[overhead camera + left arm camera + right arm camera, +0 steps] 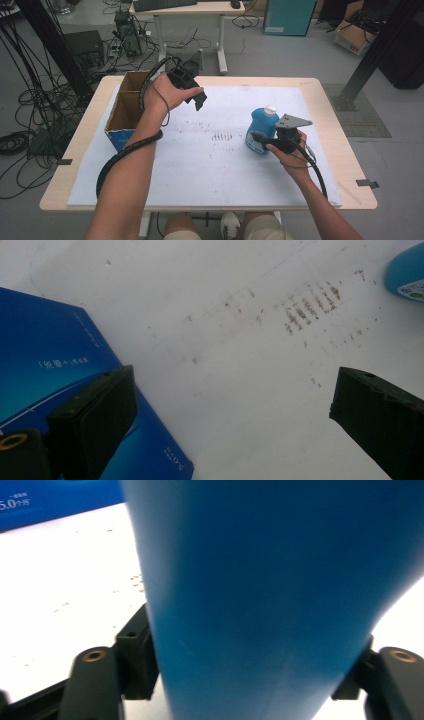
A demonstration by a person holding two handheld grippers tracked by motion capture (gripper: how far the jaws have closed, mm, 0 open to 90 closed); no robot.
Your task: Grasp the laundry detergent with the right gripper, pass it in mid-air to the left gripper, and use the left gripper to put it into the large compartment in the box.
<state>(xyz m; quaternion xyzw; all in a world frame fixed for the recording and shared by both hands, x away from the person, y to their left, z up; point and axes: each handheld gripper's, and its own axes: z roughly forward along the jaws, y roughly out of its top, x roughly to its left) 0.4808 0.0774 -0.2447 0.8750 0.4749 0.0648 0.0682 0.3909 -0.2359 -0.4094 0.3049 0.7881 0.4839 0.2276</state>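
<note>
The blue bottle [270, 600] sits clamped between the right gripper's [270, 141] 2 jaws, right of centre on the white mat [200, 165]. The left gripper [192, 92] hangs open beside the cardboard box [127, 107], seemingly empty.

Blue box [55, 355] lower left, stained white table sheet [240, 390], blue bottle [406, 271] top right
</note>
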